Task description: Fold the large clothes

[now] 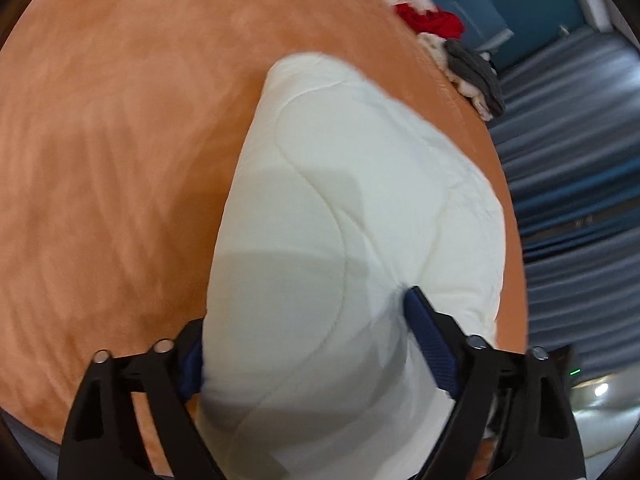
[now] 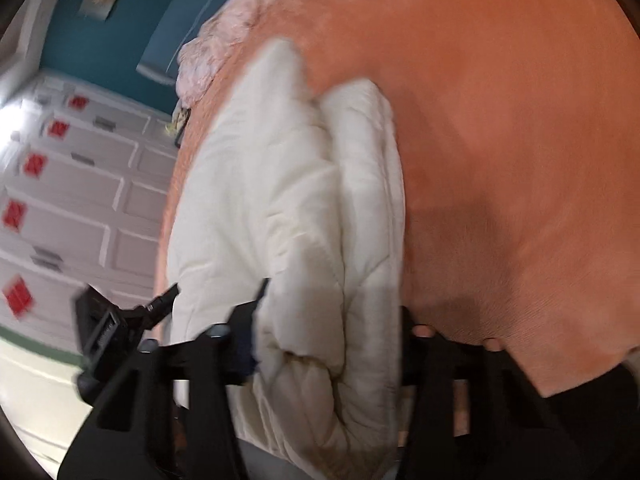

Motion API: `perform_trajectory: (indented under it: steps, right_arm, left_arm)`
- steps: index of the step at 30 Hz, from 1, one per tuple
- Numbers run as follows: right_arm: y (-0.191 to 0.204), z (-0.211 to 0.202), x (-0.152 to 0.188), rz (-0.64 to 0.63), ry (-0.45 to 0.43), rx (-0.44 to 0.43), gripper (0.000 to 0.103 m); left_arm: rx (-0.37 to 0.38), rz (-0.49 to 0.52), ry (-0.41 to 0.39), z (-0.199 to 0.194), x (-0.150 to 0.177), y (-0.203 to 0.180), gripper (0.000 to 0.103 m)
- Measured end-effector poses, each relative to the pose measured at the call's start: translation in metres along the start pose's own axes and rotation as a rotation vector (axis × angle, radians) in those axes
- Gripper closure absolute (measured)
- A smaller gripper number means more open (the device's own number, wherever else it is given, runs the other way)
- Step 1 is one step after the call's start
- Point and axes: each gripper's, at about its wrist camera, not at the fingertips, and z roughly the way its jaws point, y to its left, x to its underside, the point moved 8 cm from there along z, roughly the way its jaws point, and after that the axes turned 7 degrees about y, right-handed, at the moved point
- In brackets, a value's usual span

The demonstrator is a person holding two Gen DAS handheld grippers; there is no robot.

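The orange bed cover [image 1: 120,140] fills my view. The folded white quilted garment [image 1: 340,200] lies toward three o'clock, near its edge. My left tongs [image 1: 304,320] stand wide around it; my right tongs [image 2: 332,320] pinch its thick fold.
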Motion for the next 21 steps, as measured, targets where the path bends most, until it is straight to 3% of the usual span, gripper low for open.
perform_trajectory:
  steps: [4,8,21]
  right_arm:
    - [0.033,-0.023,-0.004,-0.123,-0.07,0.104,0.072]
    - [0.066,-0.045,-0.006,-0.21,-0.142,0.144,0.075]
    - [0.171,-0.086,-0.025,-0.425,-0.307,0.136,0.076]
  left_arm:
    - [-0.066,0.125,-0.075,-0.026,-0.004,-0.021,0.037]
    - [-0.09,0.203,-0.154,-0.058,-0.012,-0.039,0.041]
    - [-0.095,0.36,-0.434,-0.175,-0.057,-0.079,0.044]
